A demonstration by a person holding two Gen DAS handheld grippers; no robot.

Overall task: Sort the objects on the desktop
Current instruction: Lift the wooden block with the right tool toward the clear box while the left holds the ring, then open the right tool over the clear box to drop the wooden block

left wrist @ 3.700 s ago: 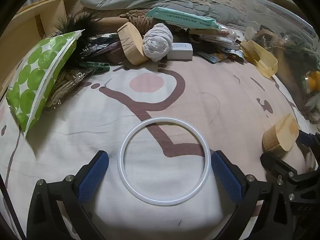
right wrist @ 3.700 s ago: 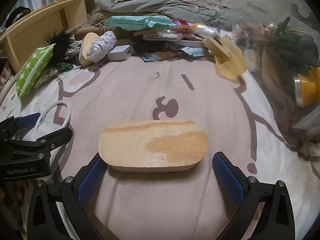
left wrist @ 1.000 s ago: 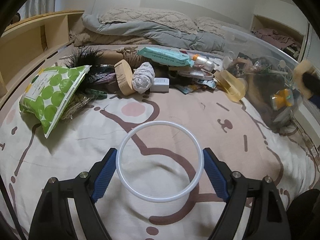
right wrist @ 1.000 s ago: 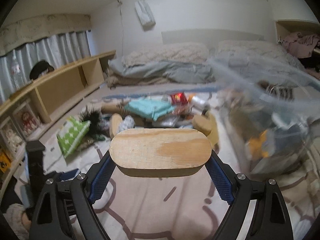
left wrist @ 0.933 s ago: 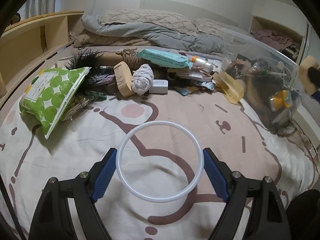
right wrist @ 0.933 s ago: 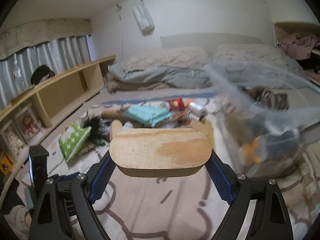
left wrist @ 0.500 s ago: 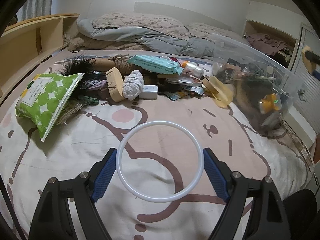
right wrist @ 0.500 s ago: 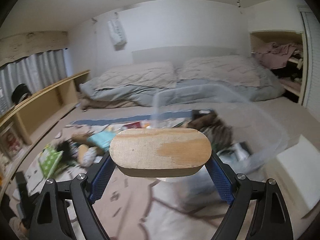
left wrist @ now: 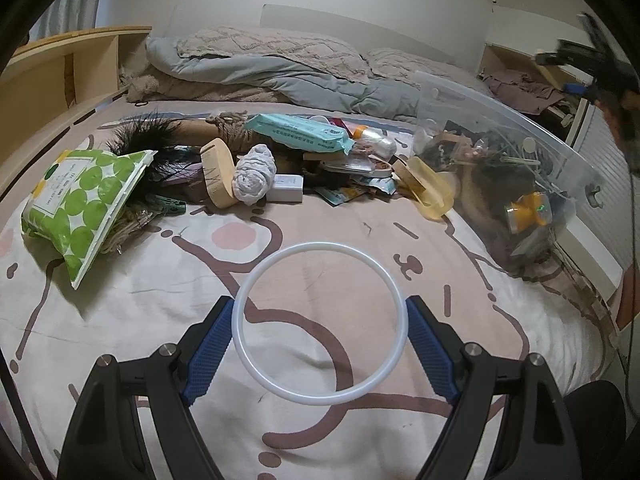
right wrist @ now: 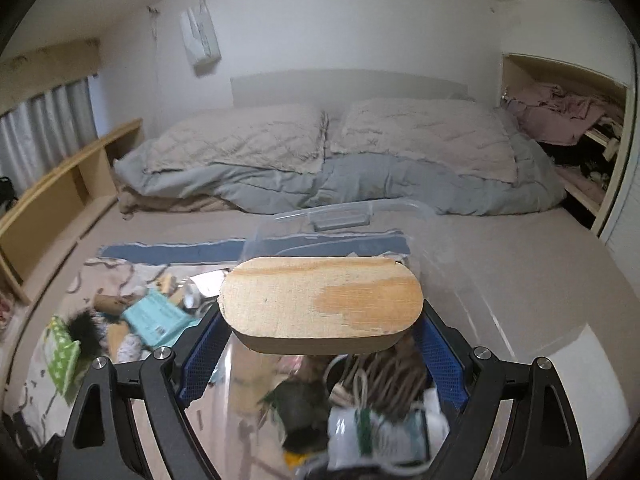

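The left claw [left wrist: 320, 334] pinches a thin white plastic ring [left wrist: 320, 323] by its two outer sides, the blue ribbed pads pressed against the hoop, and holds it above the cream bedspread printed with brown cartoon lines [left wrist: 120, 304]. Beyond the ring a heap of clutter lies across the bed: a green-and-white dotted pouch [left wrist: 82, 200] at the left, a black feather tuft [left wrist: 148, 136] behind it, an oval block of pale wood standing on its edge [left wrist: 218, 174], a crumpled grey-white cloth ball [left wrist: 254, 174] touching that block, a small white rectangular charger [left wrist: 285, 193] just beside the cloth, and a teal flat packet [left wrist: 300, 132] on top of the pile. A clear plastic storage bin [left wrist: 520, 128] stands at the right, crammed with items. The right claw [right wrist: 320, 336] grips a second oval slab of light wood [right wrist: 320, 300] by its rounded ends and holds it directly over that clear bin [right wrist: 340, 216], whose contents, blurred, show below the slab.
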